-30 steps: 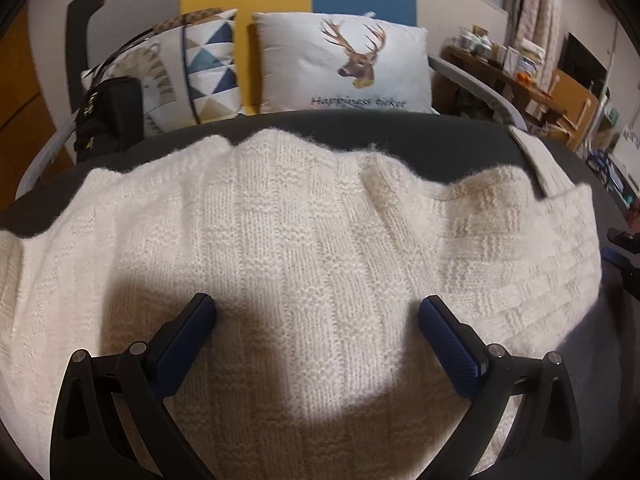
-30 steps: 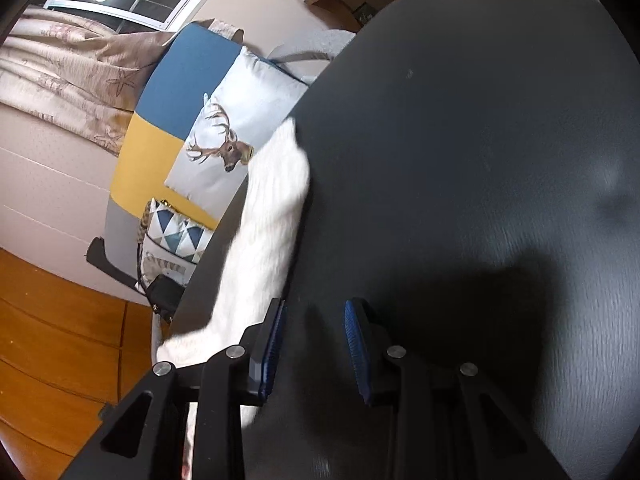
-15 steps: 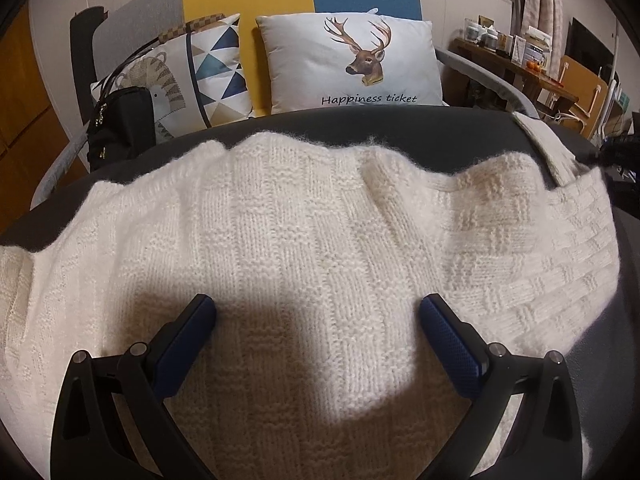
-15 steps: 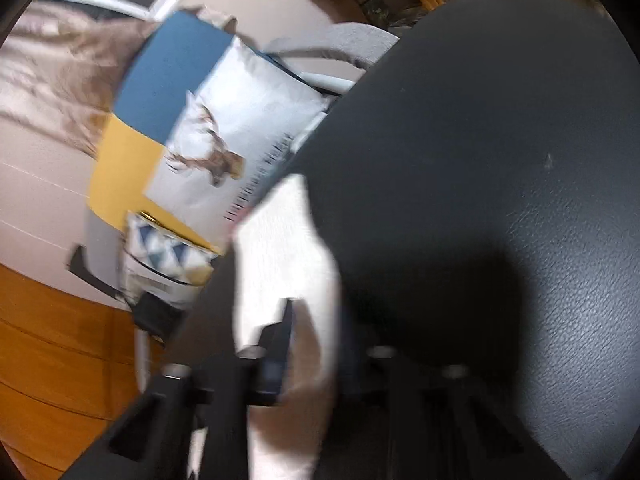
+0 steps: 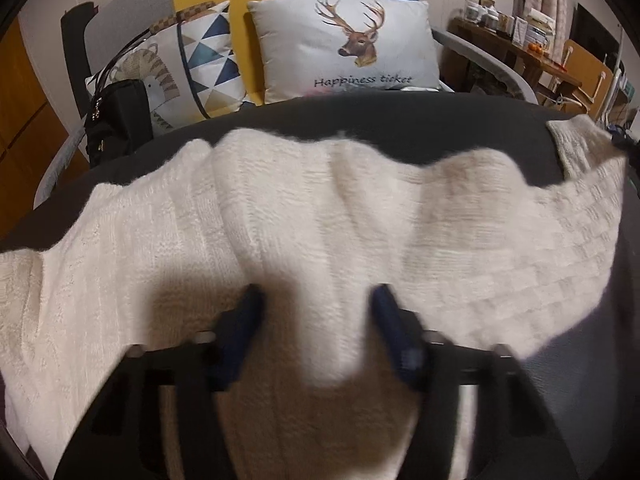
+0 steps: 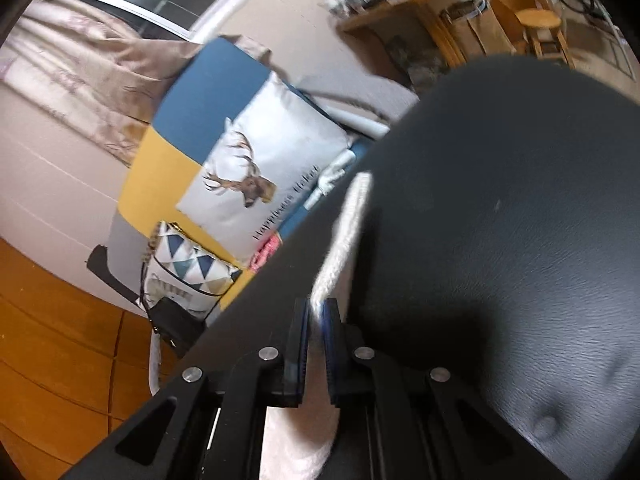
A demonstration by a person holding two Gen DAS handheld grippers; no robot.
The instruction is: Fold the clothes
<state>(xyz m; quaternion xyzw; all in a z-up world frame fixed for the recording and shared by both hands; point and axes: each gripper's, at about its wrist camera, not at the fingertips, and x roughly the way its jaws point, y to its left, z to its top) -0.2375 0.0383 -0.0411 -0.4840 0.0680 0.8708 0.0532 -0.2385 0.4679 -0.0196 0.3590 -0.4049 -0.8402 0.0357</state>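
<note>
Now my right gripper [image 6: 316, 316] clamps the cream knitted sweater's [image 5: 320, 216] edge, its length stretching leftward (across the black tabletop [image 6: 500, 200]); my left gripper [image 5: 316, 308] is closing on a mid-body ridge.

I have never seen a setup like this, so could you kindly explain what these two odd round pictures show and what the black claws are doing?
A person holds a two-finger gripper in each hand; a fisheye camera on each looks along its fingers. One picture is from the left gripper, whose jaws are closing on a bunched ridge of the cream knitted sweater spread on a dark padded surface. The other is from the right gripper, shut on the sweater's edge. Behind is a sofa with a deer cushion.
</note>
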